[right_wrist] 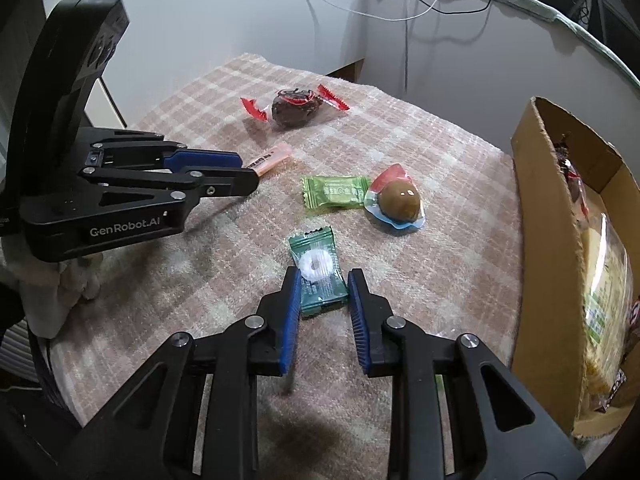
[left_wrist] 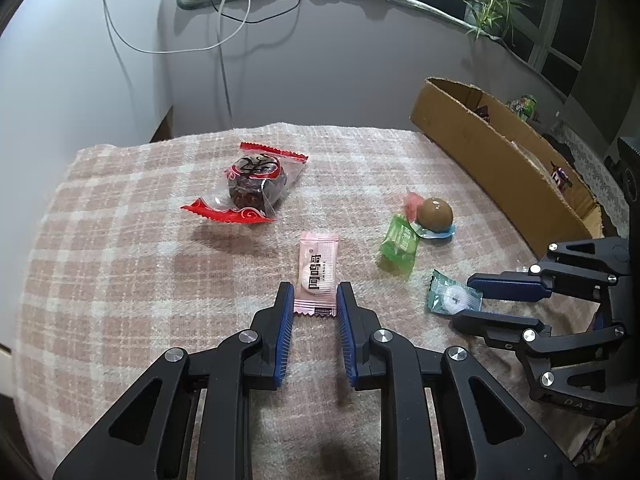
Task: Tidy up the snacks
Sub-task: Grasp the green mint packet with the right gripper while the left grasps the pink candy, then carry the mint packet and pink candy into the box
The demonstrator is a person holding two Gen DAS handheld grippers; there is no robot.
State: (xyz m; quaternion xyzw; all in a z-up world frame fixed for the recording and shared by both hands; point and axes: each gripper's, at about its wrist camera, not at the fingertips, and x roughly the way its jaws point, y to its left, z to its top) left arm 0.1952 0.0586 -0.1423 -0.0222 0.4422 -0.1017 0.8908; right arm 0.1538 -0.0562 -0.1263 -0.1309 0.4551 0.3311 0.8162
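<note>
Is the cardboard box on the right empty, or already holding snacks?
Already holding snacks. In the right wrist view the cardboard box shows a large clear bag and a red-edged wrapper inside. How full, cannot tell.

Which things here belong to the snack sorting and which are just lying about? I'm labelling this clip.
Part of the job:
pink packet
teal mint packet
green packet
brown egg
red-wrapped snack
cardboard box

Just lying about:
white cable
potted plant
</note>
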